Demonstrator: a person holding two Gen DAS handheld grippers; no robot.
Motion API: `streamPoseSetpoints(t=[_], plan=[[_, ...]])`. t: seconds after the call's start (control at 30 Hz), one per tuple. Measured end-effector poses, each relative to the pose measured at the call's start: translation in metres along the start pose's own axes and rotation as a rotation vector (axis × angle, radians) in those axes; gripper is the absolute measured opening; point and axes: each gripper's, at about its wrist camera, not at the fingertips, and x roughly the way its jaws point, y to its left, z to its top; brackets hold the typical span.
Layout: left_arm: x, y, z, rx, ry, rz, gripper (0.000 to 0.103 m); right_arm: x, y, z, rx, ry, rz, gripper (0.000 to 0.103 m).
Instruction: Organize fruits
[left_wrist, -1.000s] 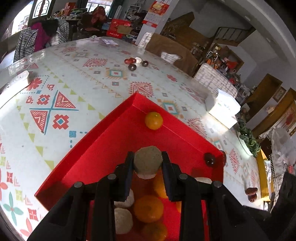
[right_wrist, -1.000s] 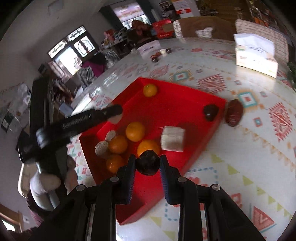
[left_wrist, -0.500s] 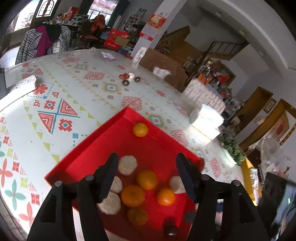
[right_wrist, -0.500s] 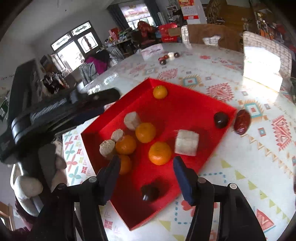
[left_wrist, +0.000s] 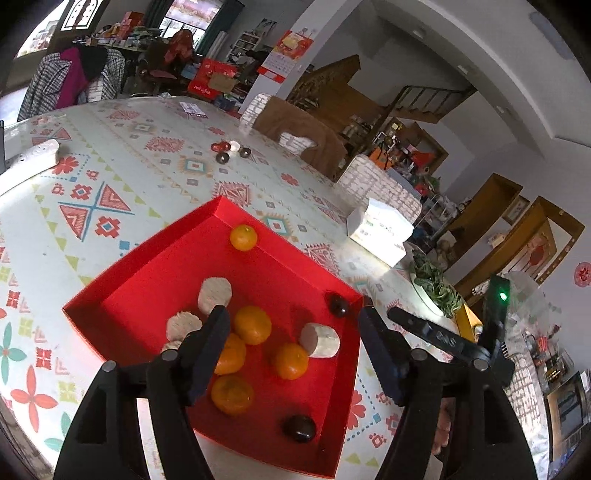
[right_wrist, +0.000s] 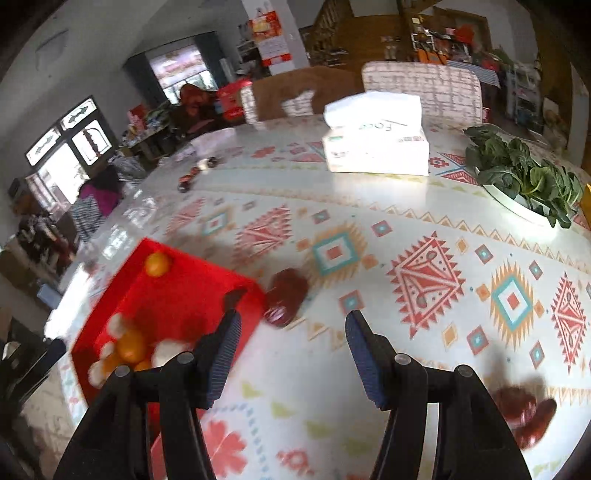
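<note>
From the left wrist view, the left tool (left_wrist: 291, 339) hangs above the red tray (left_wrist: 155, 266), jaws just spread and holding nothing, so the oranges (left_wrist: 252, 325) and pale pieces lie loose inside. From the right wrist view, the right tool (right_wrist: 291, 341) is likewise parted and empty, pointing at the worktop (right_wrist: 369, 206) toward a dark red fruit (right_wrist: 286, 297) just beside the tray, probably the next pick.

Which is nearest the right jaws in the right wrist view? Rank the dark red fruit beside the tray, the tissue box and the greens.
1. Dark red fruit, just ahead, left, beside the red tray.
2. Greens, far right.
3. Tissue box, far centre; close to the greens.
</note>
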Motion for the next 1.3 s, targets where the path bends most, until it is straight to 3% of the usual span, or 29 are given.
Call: streamPoseSetpoints(t=[0.13, 0.33, 0.47, 0.53, 0.7, 0.93, 1.0, 1.13, 1.2, 1.3], plan=[[0.008, -0.001, -0.005, -0.001, 0.019, 0.005, 0.071, 0.021, -0.010, 0.010, 0.074, 0.018, 0.033, 0.059], [0.015, -0.007, -0.012, 0.009, 0.045, 0.001, 0.071, 0.049, -0.006, 0.013, 0.087, 0.065, 0.018, 0.053], [0.014, -0.014, -0.016, 0.021, 0.054, -0.006, 0.071, 0.052, -0.002, 0.011, 0.066, 0.075, 0.020, 0.036], [0.011, -0.015, -0.018, 0.026, 0.054, -0.008, 0.071, 0.047, 0.001, 0.005, 0.036, 0.081, -0.002, 0.035], [0.003, -0.021, -0.024, 0.039, 0.056, -0.019, 0.071, 0.014, -0.005, -0.028, -0.017, 0.100, -0.039, 0.034], [0.001, -0.047, -0.040, 0.081, 0.081, -0.070, 0.071, -0.049, -0.022, -0.098, -0.007, 0.121, 0.020, 0.035], [0.002, -0.059, -0.046, 0.107, 0.098, -0.089, 0.071, -0.062, -0.032, -0.111, 0.027, 0.119, 0.060, 0.040], [0.001, -0.083, -0.063, 0.185, 0.126, -0.112, 0.071, -0.111, -0.070, -0.111, 0.097, 0.001, 0.055, 0.043], [0.003, -0.093, -0.071, 0.219, 0.143, -0.115, 0.071, -0.131, -0.090, -0.106, 0.131, -0.057, 0.022, 0.057], [0.014, -0.104, -0.082, 0.246, 0.173, -0.110, 0.071, -0.153, -0.126, -0.097, 0.196, -0.118, -0.038, 0.058]])
